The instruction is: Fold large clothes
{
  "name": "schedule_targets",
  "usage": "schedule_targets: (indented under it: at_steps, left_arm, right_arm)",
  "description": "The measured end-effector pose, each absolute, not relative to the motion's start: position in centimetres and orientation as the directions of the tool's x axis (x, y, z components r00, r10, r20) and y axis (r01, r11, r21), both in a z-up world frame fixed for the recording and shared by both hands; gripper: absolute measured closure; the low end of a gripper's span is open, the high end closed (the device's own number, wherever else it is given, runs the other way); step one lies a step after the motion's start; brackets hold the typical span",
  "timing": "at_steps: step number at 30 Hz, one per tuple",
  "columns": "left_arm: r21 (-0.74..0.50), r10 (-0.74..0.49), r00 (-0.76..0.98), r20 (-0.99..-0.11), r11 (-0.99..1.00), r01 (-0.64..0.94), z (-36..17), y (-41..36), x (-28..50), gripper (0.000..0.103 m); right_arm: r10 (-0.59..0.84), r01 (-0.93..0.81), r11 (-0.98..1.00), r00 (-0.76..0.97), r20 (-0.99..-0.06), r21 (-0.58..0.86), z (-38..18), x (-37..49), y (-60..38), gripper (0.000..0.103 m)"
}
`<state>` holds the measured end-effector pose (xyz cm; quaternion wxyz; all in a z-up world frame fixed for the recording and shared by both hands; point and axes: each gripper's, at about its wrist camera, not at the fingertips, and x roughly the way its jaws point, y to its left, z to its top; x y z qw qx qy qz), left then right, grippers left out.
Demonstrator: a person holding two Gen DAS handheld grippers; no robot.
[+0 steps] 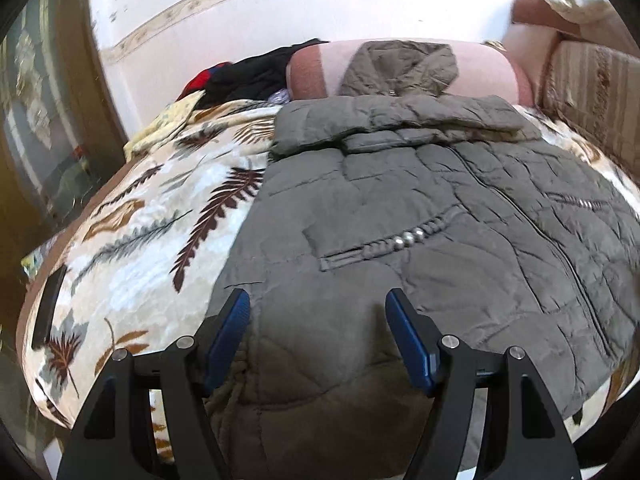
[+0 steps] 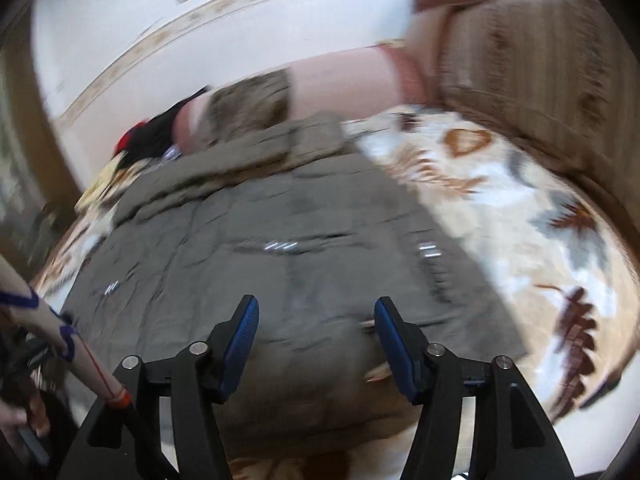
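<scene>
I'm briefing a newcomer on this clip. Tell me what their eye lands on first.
First the big grey-green quilted jacket, spread flat across the middle of the bed, its hood lying up on the pink bolster behind. Next the leaf-patterned blanket showing on either side of it. Closest in, each open gripper, left and right, hangs over the jacket's near hem.

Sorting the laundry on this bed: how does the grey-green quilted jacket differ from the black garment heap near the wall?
The grey-green quilted jacket lies spread flat, front up, zip showing; the black garment heap is crumpled. The jacket lies at the near end of the leaf-print blanket; the heap is at the far end. The jacket looks puffy, the heap thin. Both remain unfolded.
</scene>
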<state>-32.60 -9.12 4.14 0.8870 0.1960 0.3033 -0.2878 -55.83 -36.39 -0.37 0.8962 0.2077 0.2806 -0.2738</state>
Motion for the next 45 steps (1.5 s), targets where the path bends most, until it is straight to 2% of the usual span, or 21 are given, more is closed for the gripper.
schedule_targets:
  at_steps: [7, 12, 24, 28, 31, 33, 34, 35, 36, 38, 40, 45]
  left_arm:
    - [0.214, -0.399, 0.629, -0.668, 0.706, 0.675, 3.3, -10.2, -33.6, 0.032]
    - [0.226, -0.396, 0.626, -0.672, 0.695, 0.682, 2.9, -10.5, -33.8, 0.032]
    - [0.225, -0.397, 0.638, -0.66, 0.706, 0.672, 3.2, -10.2, -33.6, 0.032]
    - [0.195, -0.395, 0.649, -0.65, 0.739, 0.645, 3.8, -9.3, -32.8, 0.032]
    - [0.121, -0.387, 0.628, -0.675, 0.781, 0.612, 4.3, -8.0, -31.1, 0.032]
    - [0.067, -0.378, 0.609, -0.697, 0.811, 0.581, 4.6, -6.8, -30.0, 0.032]
    - [0.028, -0.379, 0.594, -0.71, 0.827, 0.561, 4.7, -5.9, -29.3, 0.032]
    - [-0.013, -0.379, 0.574, -0.726, 0.842, 0.539, 4.9, -4.9, -28.6, 0.032]
    - [-0.043, -0.376, 0.557, -0.74, 0.853, 0.519, 4.9, -4.1, -28.0, 0.032]
    - [-0.14, -0.401, 0.497, -0.77, 0.866, 0.481, 4.6, -1.9, -26.9, 0.032]
    - [-0.227, -0.42, 0.42, -0.805, 0.871, 0.436, 3.8, 0.3, -26.0, 0.032]
    - [-0.355, -0.46, 0.319, -0.829, 0.873, 0.334, 2.4, 3.9, -25.3, 0.032]
  right_arm:
    - [-0.285, 0.454, 0.888, 0.668, -0.687, 0.072, -2.4, -51.7, -31.4, 0.035]
    - [-0.314, 0.437, 0.899, 0.63, -0.711, -0.01, -3.4, -50.9, -30.3, 0.028]
    - [-0.303, 0.434, 0.901, 0.648, -0.699, 0.011, -3.0, -51.2, -30.5, 0.025]
    - [-0.318, 0.495, 0.861, 0.704, -0.635, 0.119, -0.3, -53.4, -33.3, 0.025]
    - [-0.392, 0.59, 0.787, 0.703, -0.593, 0.179, 1.7, -56.0, -37.0, 0.025]
    - [-0.452, 0.674, 0.711, 0.657, -0.604, 0.2, 2.3, -58.6, -39.8, 0.027]
    - [-0.462, 0.698, 0.681, 0.644, -0.61, 0.221, 2.3, -59.9, -41.1, 0.037]
    - [-0.459, 0.715, 0.654, 0.634, -0.622, 0.247, 2.2, -61.0, -42.3, 0.042]
    - [-0.453, 0.728, 0.632, 0.625, -0.635, 0.265, 2.0, -61.8, -43.1, 0.047]
    - [-0.413, 0.744, 0.588, 0.613, -0.673, 0.317, 1.1, -63.3, -45.0, 0.047]
    - [-0.341, 0.717, 0.557, 0.657, -0.672, 0.419, 0.2, -64.1, -45.9, 0.047]
    - [-0.266, 0.71, 0.516, 0.664, -0.699, 0.479, -1.8, -63.6, -46.3, 0.046]
